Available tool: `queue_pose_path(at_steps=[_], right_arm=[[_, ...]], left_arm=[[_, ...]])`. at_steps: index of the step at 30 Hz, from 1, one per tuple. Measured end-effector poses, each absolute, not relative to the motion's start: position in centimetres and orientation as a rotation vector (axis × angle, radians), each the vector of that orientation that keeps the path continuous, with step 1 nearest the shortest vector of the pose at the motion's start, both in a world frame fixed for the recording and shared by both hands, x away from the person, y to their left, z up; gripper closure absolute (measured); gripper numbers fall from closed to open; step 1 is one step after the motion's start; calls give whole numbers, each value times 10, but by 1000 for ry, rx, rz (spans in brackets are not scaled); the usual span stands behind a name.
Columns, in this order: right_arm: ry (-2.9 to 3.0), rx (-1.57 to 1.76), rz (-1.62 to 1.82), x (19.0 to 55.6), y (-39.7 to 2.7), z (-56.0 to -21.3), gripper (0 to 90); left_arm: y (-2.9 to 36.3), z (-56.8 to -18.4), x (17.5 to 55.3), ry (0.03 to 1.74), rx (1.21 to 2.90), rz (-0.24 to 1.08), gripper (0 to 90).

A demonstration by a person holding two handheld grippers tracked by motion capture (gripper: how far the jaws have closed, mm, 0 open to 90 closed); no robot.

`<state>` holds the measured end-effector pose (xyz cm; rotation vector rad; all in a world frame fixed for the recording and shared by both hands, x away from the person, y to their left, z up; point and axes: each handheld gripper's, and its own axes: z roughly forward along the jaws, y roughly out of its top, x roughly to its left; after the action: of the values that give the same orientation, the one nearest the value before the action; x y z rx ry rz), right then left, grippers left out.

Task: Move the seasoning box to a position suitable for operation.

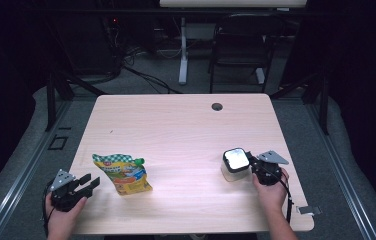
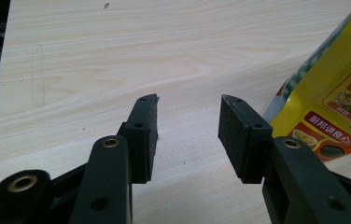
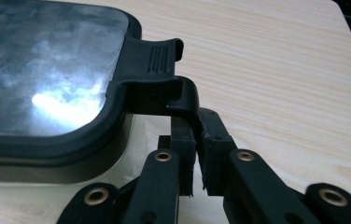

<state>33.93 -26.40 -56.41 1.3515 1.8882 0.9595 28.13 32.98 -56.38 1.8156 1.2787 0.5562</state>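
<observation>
Your right claw (image 3: 197,149) pinches the black latch (image 3: 183,100) of the lidded container (image 1: 236,164), which stands on the surface (image 1: 186,130) at its right side. Keep that grip square and lift the latch gently. Your left claw (image 2: 187,135) is spread beside the yellow pouch (image 1: 122,173).

My feed's bright on the table (image 1: 186,125) and nearly black around it; light seems to come from overhead; glare whitens the container lid (image 3: 47,70); close-up jaws look soft, slightly blurred.
</observation>
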Motion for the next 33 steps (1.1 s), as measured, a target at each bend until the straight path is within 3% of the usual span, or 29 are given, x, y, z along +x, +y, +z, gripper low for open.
queue_pose_path(at_steps=[33], right_arm=[[2002,1258,1092,286,-193,-556,854]], left_arm=[[329,-564,281,1272,1815,564,581]])
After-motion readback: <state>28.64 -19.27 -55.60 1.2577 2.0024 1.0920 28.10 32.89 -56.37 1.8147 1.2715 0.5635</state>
